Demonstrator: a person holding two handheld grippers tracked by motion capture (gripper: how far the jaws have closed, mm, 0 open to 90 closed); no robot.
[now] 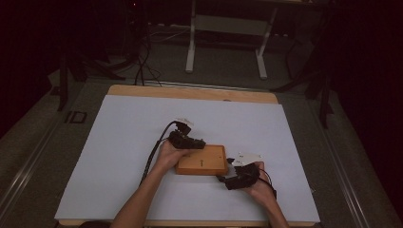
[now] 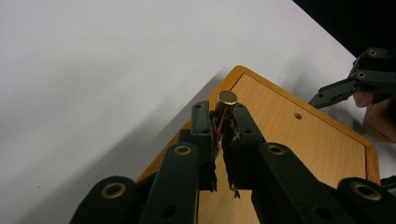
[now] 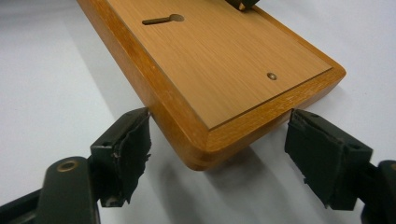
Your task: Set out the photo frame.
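Forearms entering from the near edge in the high view, one hand on each gripper. Left gripper (image 1: 187,141) at the board's (image 1: 201,160) far-left corner, jaws nearly together and clamped on a small brass cylinder (image 2: 226,99) with thin wires between the pads, held just above the corner in the left gripper view. Right gripper (image 1: 234,176) at the near-right corner, jaws spread wide, one on either side of that corner (image 3: 205,149) in the right gripper view, pads (image 3: 127,148) standing off the wood with gaps on both sides. Wooden board lying flat at mid-table, darker rounded rim round a paler inset panel, with a keyhole slot (image 3: 163,19) and a small screw (image 3: 272,75) in the panel. Underneath, white sheet (image 1: 123,142) covering almost the whole table, soft shadows beside the board. Strip of bare wooden tabletop (image 1: 190,91) along the far edge. Beyond, grey carpeted floor (image 1: 223,66), white table legs (image 1: 191,47) at the far side, black cables (image 1: 142,61) trailing at far left, dark stands to either side, room dim and black at the margins.
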